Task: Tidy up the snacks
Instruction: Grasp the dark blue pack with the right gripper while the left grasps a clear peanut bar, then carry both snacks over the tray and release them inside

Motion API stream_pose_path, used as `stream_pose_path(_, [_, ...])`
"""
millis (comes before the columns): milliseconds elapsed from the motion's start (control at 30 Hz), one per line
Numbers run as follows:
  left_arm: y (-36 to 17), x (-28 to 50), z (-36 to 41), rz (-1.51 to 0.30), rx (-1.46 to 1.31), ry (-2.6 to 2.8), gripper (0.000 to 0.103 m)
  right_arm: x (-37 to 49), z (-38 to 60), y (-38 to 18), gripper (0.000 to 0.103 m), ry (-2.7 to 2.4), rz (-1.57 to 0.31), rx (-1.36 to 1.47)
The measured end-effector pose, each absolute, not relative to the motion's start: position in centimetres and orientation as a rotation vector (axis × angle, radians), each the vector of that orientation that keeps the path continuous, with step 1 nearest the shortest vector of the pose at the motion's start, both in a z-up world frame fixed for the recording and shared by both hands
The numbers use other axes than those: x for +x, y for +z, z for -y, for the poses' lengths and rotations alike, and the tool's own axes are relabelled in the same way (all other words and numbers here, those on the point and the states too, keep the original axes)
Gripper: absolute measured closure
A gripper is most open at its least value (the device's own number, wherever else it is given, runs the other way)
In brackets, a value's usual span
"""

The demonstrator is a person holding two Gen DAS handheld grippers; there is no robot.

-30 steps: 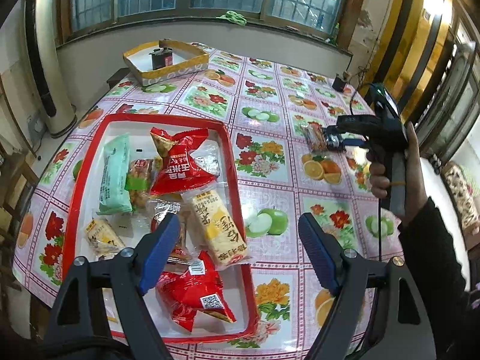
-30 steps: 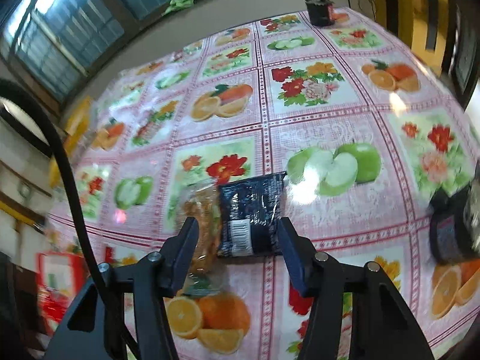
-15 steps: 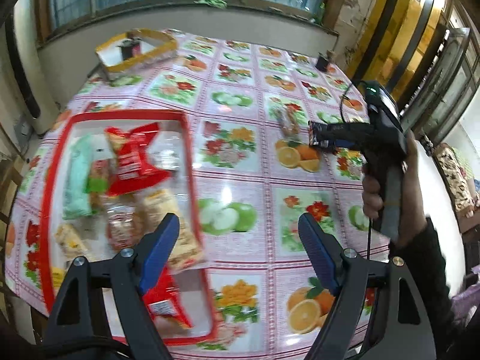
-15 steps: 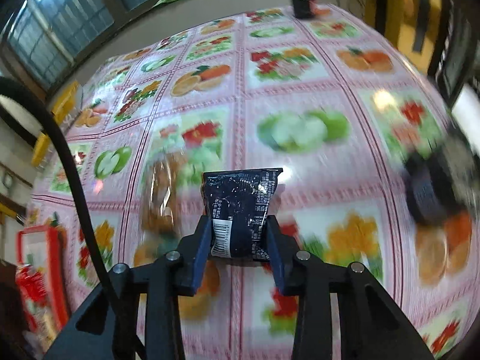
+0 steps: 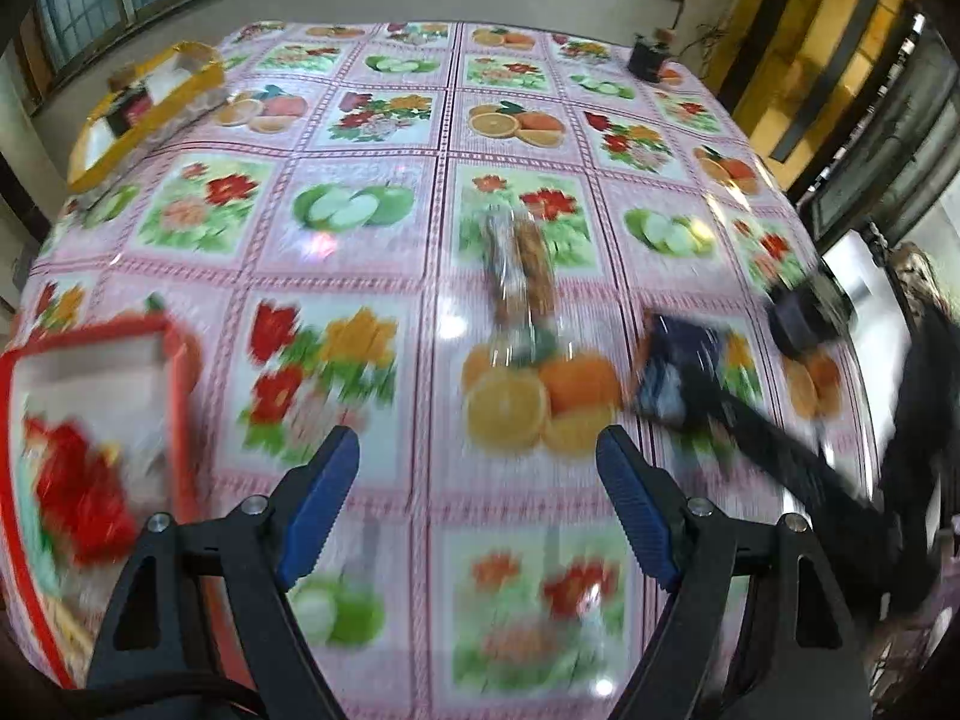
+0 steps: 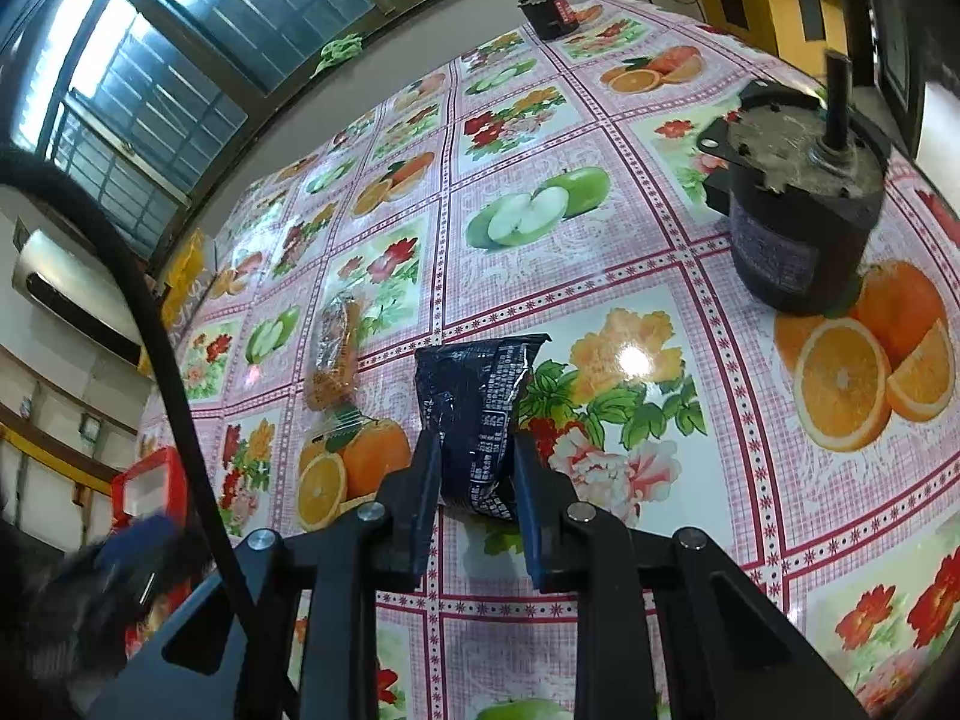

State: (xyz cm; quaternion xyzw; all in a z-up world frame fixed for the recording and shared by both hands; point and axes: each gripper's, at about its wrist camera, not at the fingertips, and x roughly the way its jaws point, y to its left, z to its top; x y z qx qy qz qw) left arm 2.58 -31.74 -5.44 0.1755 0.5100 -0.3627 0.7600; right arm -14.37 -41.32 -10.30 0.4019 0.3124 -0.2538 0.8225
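Note:
My right gripper (image 6: pixel 474 468) is shut on a dark blue snack packet (image 6: pixel 480 396) and holds it above the fruit-print tablecloth. That packet also shows blurred in the left wrist view (image 5: pixel 678 372). A clear packet of brown snacks (image 6: pixel 336 354) lies on the table to its left, also in the left wrist view (image 5: pixel 522 276). My left gripper (image 5: pixel 480 492) is open and empty above the table. The red tray (image 5: pixel 180 372) with red snack packets (image 5: pixel 78 492) sits at its left.
A black cylindrical motor (image 6: pixel 804 204) stands right of the packet. A yellow box (image 5: pixel 144 108) sits at the far left corner. A small dark jar (image 5: pixel 648 57) stands at the far right edge. Windows run along the back wall.
My right gripper closed on the dark blue packet and lifted it off the table. My left gripper swung right, away from the red tray, toward the table's middle.

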Motion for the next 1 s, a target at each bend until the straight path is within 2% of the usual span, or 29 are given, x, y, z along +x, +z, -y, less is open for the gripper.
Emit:
stream_pose_path(133, [-6.9,4.7,35.9,-1.085,0.41,-0.745,0.021,-14.6,42.3,-10.7,0.08,-0.545,-0.651,0.89])
stream_pose_path(267, [-9.2,6.8,38.4,-1.168,0.38,-0.676,0.025,-14.5,42.4,-10.8,0.08,-0.544,-0.652,0.892])
stream_pose_path(400, [-10.3,7.7,39.4,-1.204,0.344,-0.667,0.043,-14.4,42.7,-11.1,0.08,-0.518,-0.646,0.925])
stream_pose_path(500, [-10.2,7.1,39.7,-1.157,0.382,-0.646,0.064,-14.3,42.8,-11.1,0.08,-0.512,-0.643,0.931])
stream_pose_path(533, [-10.1,6.9,39.4,-1.16,0.381,-0.659,0.066,-14.3,42.7,-11.2,0.08,-0.51,-0.643,0.93])
stream_pose_path(800, [-10.4,6.3,34.4,-1.239,0.348,-0.588,0.068,-13.0,41.9,-11.0,0.074,-0.493,-0.651,0.885])
stream_pose_path(933, [-10.1,4.2,30.1,-1.405,0.28,-0.629,0.068,-12.3,41.4,-10.7,0.058,-0.472,-0.653,0.841])
stream_pose_path(1000, [-9.1,2.5,27.2,-1.395,0.225,-0.673,0.068,-12.2,41.1,-10.6,0.056,-0.475,-0.653,0.826])
